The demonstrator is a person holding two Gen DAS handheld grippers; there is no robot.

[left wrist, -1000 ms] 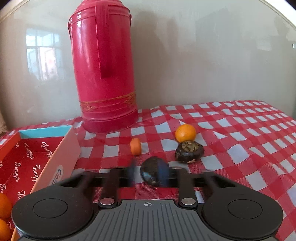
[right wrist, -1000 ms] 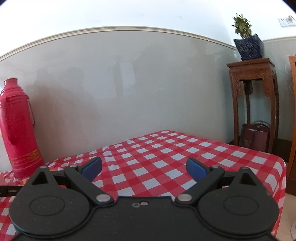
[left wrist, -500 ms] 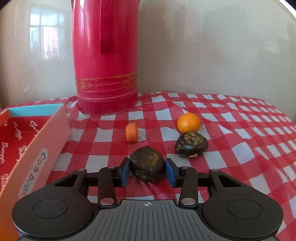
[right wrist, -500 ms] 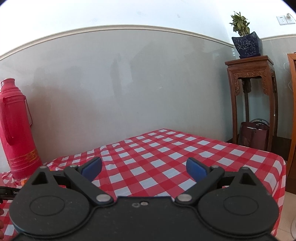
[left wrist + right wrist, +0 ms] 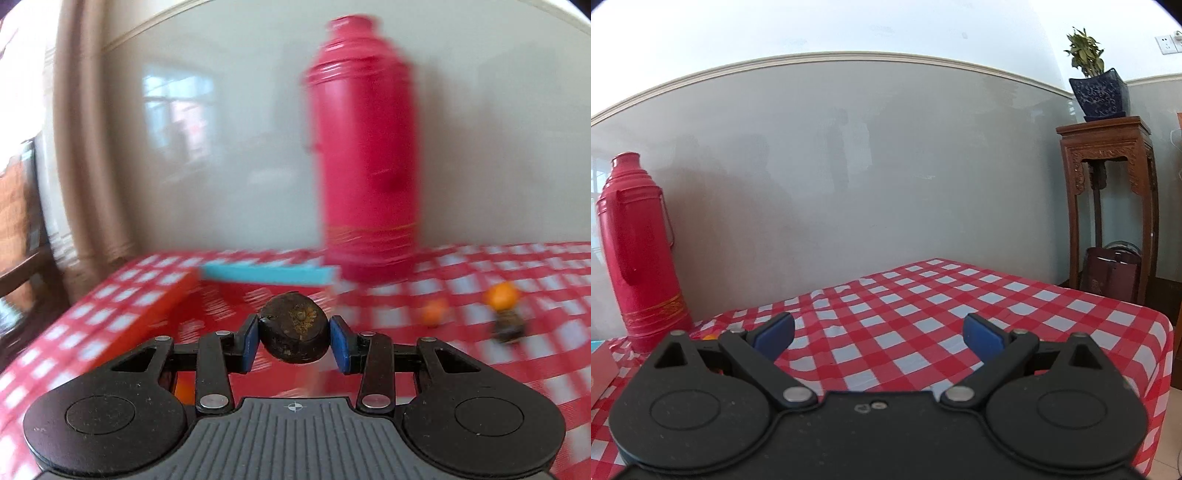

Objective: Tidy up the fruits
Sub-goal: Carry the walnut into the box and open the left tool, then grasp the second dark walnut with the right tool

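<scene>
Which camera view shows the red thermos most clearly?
The right wrist view: the red thermos stands sharp there at the left edge, whole from cap to base. In the left wrist view it appears larger but blurred by motion, behind the dark fruit.

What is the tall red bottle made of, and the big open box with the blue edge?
The tall red bottle looks like glossy plastic or painted metal: smooth, shiny, with gold bands; which one is unclear. The open orange-red box with the blue edge looks like printed cardboard: thin flat walls with a matte look, though the left wrist view is blurred.
</scene>
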